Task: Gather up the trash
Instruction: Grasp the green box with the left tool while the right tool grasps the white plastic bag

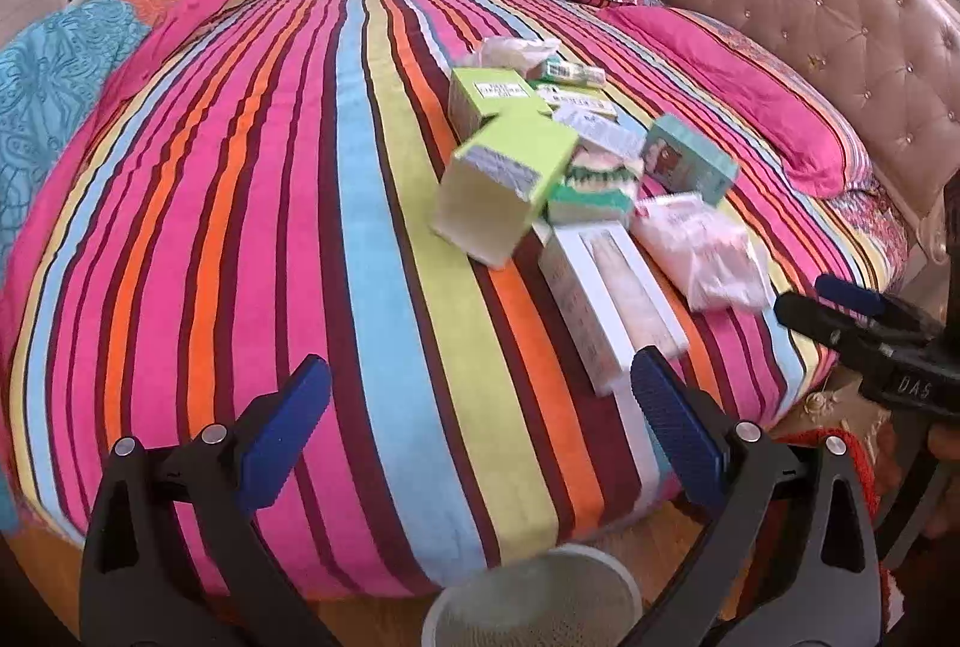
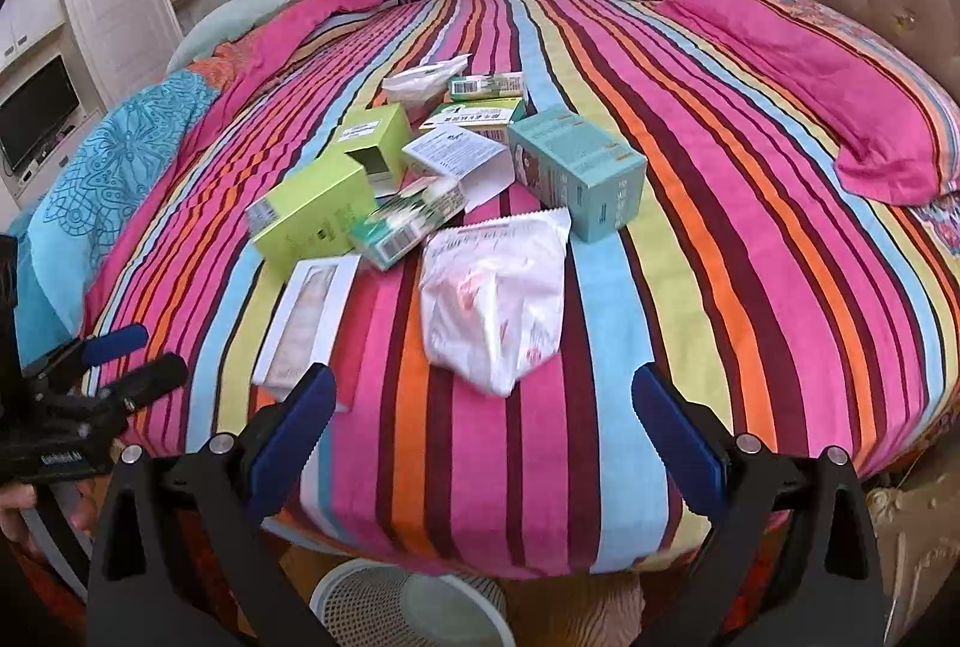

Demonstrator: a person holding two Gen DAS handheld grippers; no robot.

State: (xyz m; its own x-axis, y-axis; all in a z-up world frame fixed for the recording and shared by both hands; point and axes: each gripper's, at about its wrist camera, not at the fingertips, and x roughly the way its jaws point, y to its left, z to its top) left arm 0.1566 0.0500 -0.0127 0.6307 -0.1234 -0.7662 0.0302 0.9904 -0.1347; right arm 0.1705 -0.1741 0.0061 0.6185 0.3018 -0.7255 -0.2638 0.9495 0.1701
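Ahead of the spread, empty right gripper [image 2: 480,431], the crumpled white plastic bag [image 2: 495,296] looks light and limp; it is best pinched at a raised fold.

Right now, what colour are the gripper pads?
Blue pads on black arms, clearest in the right wrist view.

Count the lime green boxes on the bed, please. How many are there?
2. One lime green box lies at the near left of the pile, beside the white window box. The other stands just behind it, open. More may be hidden underneath.
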